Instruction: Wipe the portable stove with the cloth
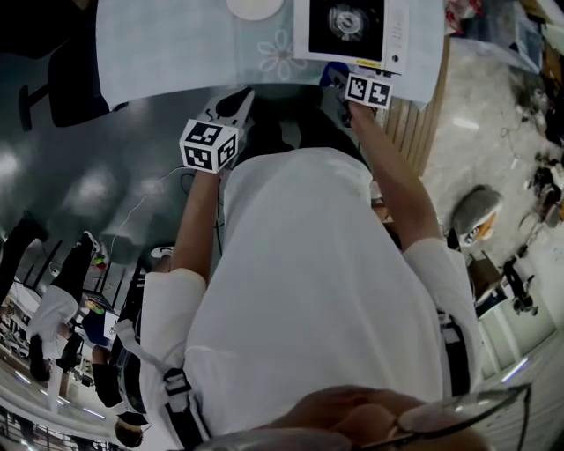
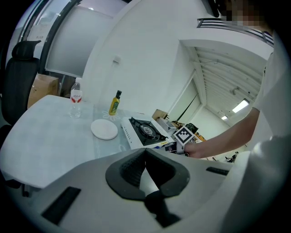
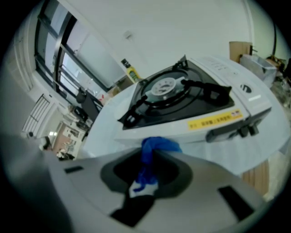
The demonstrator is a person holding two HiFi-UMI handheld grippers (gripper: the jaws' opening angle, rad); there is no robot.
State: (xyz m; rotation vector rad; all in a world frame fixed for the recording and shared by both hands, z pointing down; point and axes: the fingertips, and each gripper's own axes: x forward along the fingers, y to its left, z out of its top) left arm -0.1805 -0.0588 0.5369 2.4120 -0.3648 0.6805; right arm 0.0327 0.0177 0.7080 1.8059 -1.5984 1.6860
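Cloth (image 3: 160, 145), blue: pinched in our right gripper (image 3: 147, 159), arm stretched to the stove's (image 3: 182, 98) front edge on the table (image 3: 103, 131). Left gripper (image 2: 145, 152): pressed together, empty, held short of the table.

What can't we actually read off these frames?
- Right gripper view: the right gripper is shut on the cloth, which hides most of it. Whether the cloth touches the portable stove is unclear. The yellow label print is blurred.
- Head view: the top edge cuts off the plate and the stove. The marker cube hides the right gripper's jaws.
- Left gripper view: the water bottle and yellow bottle labels are too small.
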